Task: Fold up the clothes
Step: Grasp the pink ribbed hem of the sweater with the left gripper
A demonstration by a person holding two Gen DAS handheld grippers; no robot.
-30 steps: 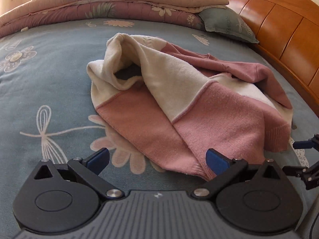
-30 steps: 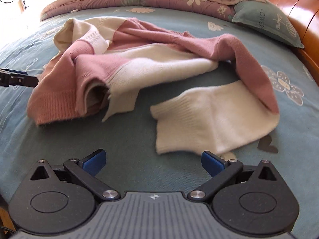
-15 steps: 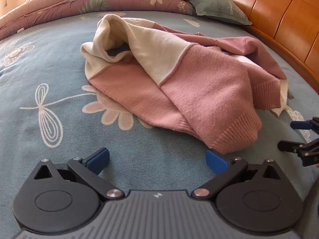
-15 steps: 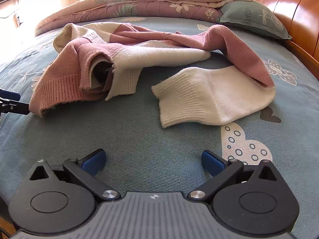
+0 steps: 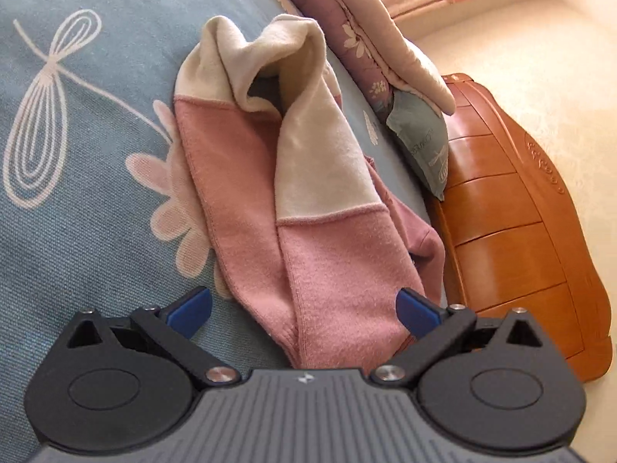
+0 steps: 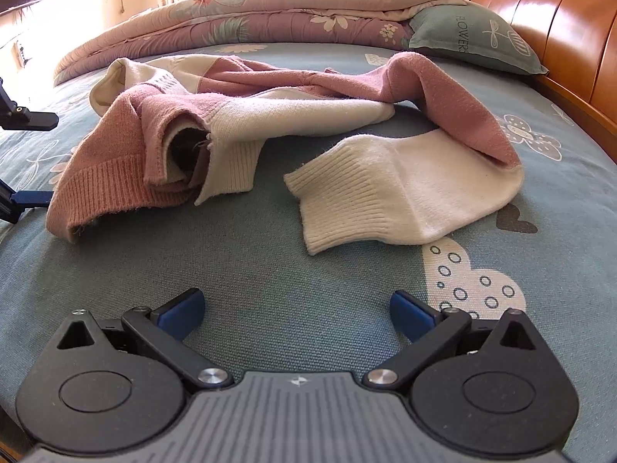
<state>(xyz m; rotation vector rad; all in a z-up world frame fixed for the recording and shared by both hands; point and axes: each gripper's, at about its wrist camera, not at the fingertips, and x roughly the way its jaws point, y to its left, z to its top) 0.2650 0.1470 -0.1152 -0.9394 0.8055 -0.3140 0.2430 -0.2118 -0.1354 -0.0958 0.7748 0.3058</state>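
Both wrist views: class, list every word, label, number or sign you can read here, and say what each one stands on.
"FLOWERS" – printed down the grey-green pillow by the wooden headboard, right wrist view.
Print on the same pillow in the left wrist view – too blurred to read.
Small white mark on the right gripper body – a logo, no letters.
Same mark on the left gripper body.
The sweater shows no label.

From my right wrist view, one legend is readable: "FLOWERS", printed in dark capitals running down the face of the grey-green pillow (image 6: 474, 34) by the headboard. In my left wrist view, that pillow (image 5: 422, 142) carries print too blurred to read. I find no other text, numbers or brand names.
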